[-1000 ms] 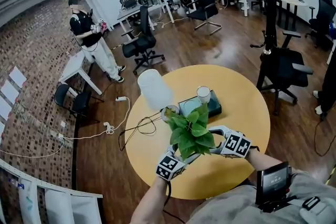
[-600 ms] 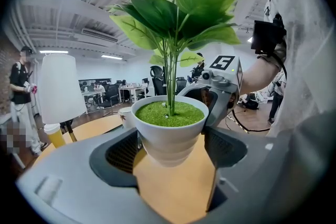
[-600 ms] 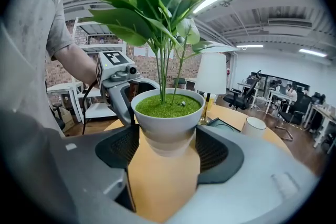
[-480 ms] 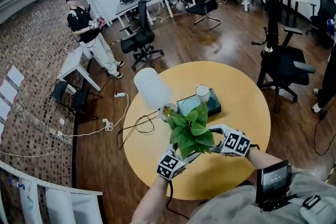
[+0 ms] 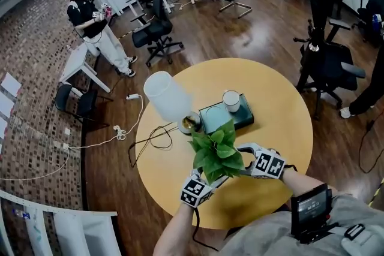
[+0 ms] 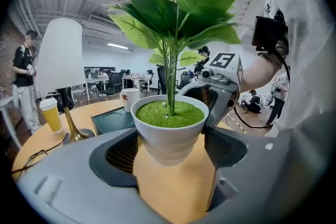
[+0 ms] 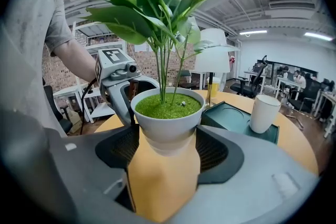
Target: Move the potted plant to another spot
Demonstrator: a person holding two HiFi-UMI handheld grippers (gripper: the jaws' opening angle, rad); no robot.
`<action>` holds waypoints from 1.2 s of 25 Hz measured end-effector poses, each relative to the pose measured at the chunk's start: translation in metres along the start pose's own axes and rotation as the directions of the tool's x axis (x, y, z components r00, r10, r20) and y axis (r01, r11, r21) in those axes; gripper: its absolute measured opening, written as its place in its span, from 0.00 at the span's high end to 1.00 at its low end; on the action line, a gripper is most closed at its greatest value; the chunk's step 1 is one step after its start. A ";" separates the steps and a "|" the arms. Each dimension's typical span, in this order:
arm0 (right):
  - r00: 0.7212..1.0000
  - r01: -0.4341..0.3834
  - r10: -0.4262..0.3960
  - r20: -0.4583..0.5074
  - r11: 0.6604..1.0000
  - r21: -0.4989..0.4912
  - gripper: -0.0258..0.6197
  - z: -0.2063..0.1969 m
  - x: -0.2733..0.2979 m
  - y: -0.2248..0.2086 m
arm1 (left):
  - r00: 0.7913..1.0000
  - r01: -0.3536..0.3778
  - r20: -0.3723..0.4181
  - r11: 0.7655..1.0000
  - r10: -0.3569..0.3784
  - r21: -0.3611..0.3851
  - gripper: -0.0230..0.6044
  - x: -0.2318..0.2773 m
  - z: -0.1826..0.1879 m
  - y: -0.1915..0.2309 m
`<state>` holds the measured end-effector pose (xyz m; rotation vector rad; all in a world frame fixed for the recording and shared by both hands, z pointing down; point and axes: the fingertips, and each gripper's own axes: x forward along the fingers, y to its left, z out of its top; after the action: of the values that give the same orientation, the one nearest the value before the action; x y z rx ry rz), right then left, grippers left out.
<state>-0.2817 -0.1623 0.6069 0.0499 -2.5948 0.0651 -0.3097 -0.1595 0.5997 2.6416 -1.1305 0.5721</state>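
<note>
At the 6 o'clock side of the round yellow table (image 5: pixel 282 105), the potted plant (image 5: pixel 217 153) was clamped between both tools. The left gripper (image 5: pixel 205 183) met it from 7 o'clock, its bare forearm reaching up from the bottom edge. The right gripper (image 5: pixel 251 165) met it from 3 o'clock, wrist bent inward. Each pointed slightly downward, and each pair of jaws pressed the white pot (image 6: pixel 169 131) on both sides, the grippers facing each other across it. Whether the pot's base touched the tabletop could not be told. At the plant's 12 o'clock lay a teal tray (image 5: pixel 213 120) bearing a white cup (image 5: pixel 231 100). At 11 o'clock stood a lamp (image 5: pixel 167 96).
</note>
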 end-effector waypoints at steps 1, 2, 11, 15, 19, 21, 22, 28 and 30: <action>1.000 -0.007 0.007 -0.005 1.000 0.005 0.45 -0.004 0.003 -0.003 | 1.000 0.002 -0.007 1.000 -0.002 -0.011 0.33 0.004 -0.003 0.001; 1.000 -0.014 0.015 -0.009 1.000 0.010 0.45 -0.009 0.005 -0.005 | 1.000 0.001 -0.013 1.000 -0.002 -0.019 0.33 0.008 -0.007 0.002; 0.998 -0.043 0.045 -0.033 0.998 0.050 0.45 -0.036 0.033 -0.032 | 0.999 0.003 -0.048 0.999 -0.005 -0.036 0.33 0.036 -0.037 0.029; 0.997 -0.056 0.059 -0.045 0.996 0.070 0.45 -0.045 0.047 -0.037 | 0.998 0.006 -0.061 0.999 -0.009 -0.046 0.32 0.042 -0.052 0.039; 0.996 -0.059 0.064 -0.058 0.995 0.078 0.45 -0.059 0.058 -0.042 | 0.998 0.010 -0.069 0.998 -0.014 -0.058 0.32 0.051 -0.066 0.044; 0.996 -0.059 0.065 -0.065 0.995 0.081 0.45 -0.062 0.062 -0.047 | 0.997 0.008 -0.074 0.998 -0.012 -0.060 0.32 0.055 -0.070 0.048; 0.996 -0.059 0.065 -0.066 0.995 0.082 0.45 -0.063 0.063 -0.049 | 0.997 0.007 -0.075 0.998 -0.012 -0.061 0.32 0.057 -0.072 0.050; 0.997 -0.056 0.061 -0.053 0.995 0.080 0.45 -0.061 0.066 -0.053 | 0.998 0.011 -0.060 0.998 -0.015 -0.059 0.32 0.059 -0.072 0.055; 0.997 -0.055 0.059 -0.058 0.995 0.078 0.45 -0.061 0.067 -0.050 | 0.998 0.012 -0.060 0.998 -0.015 -0.058 0.32 0.057 -0.073 0.054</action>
<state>-0.3045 -0.2108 0.6956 0.0013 -2.5331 0.1835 -0.3324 -0.2082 0.6917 2.5636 -1.0944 0.6031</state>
